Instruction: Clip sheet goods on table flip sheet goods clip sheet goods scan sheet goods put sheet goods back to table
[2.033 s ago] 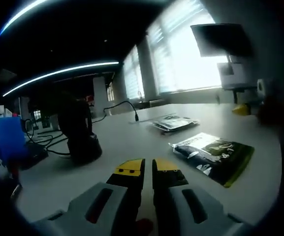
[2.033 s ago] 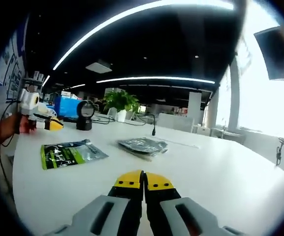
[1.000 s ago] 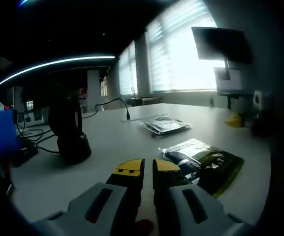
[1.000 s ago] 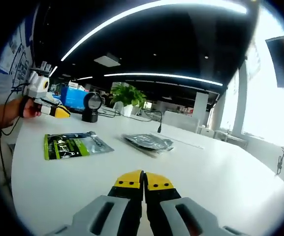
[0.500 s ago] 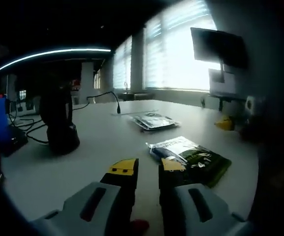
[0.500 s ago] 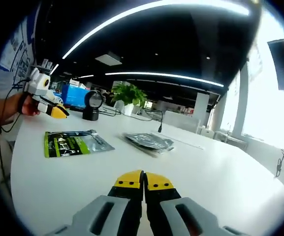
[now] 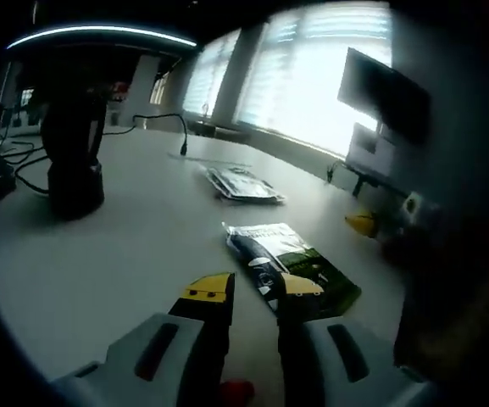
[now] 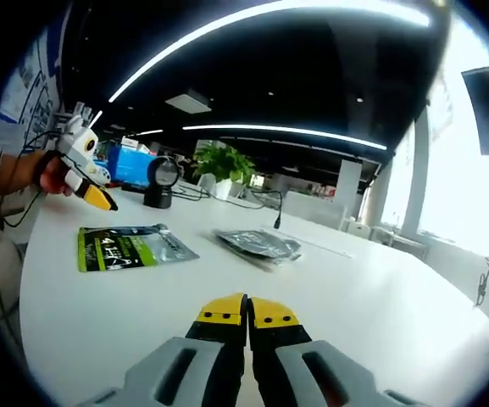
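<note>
Just beyond the parted left gripper (image 7: 256, 287) lies the green packet (image 7: 291, 265).

No text can be read. The flat green-and-black foil packet (image 8: 128, 248) on the white table (image 8: 380, 314) carries pale printed lettering, too small and blurred to make out. The silver-grey packet (image 8: 258, 245) beyond it shows no legible print.

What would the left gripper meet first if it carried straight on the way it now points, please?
Most likely the green sheet packet lying flat on the white table. The left gripper is open and angled down, with its right-hand tip already over the packet's near edge. Depth is hard to judge, so it may touch bare table first.
</note>
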{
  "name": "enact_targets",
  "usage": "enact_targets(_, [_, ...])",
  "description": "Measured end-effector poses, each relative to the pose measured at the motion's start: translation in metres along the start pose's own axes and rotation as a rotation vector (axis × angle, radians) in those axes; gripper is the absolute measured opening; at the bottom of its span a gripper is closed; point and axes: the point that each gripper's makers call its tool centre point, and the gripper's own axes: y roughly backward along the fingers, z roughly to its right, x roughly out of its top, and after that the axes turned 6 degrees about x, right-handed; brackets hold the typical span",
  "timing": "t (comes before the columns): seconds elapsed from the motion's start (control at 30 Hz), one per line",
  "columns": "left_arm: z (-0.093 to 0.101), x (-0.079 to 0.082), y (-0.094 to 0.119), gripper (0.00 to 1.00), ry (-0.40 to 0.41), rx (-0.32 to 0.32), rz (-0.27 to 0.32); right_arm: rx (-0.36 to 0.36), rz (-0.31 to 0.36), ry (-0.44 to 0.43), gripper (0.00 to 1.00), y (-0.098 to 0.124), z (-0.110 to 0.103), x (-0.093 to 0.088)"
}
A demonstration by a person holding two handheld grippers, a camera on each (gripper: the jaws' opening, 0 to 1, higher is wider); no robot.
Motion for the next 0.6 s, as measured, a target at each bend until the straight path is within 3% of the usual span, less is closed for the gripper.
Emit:
enact_targets(0.13, [0.003, -0.005, -0.006, 0.13, 0.011, -0.025, -0.056, 0.002, 0.002, -0.001, 0.0, 0.0, -0.001, 0.0])
enact_targets(0.37, [-0.002, -0.003, -0.008, 0.15, 0.11, -0.034, -0.099, 0.001, 0.005, -0.004, 0.0, 0.0, -0.001, 0.001])
enact_targets(0.5, [0.003, -0.004, -0.009, 0.17, 0.193, -0.077, -0.171, 0.003, 0.005, -0.004, 0.0, 0.0, -0.001, 0.001])
enact_targets(0.6, [0.004, -0.004, -0.012, 0.16, 0.188, -0.065, -0.213, 0.001, 0.009, -0.008, 0.0, 0.001, 0.0, 0.001])
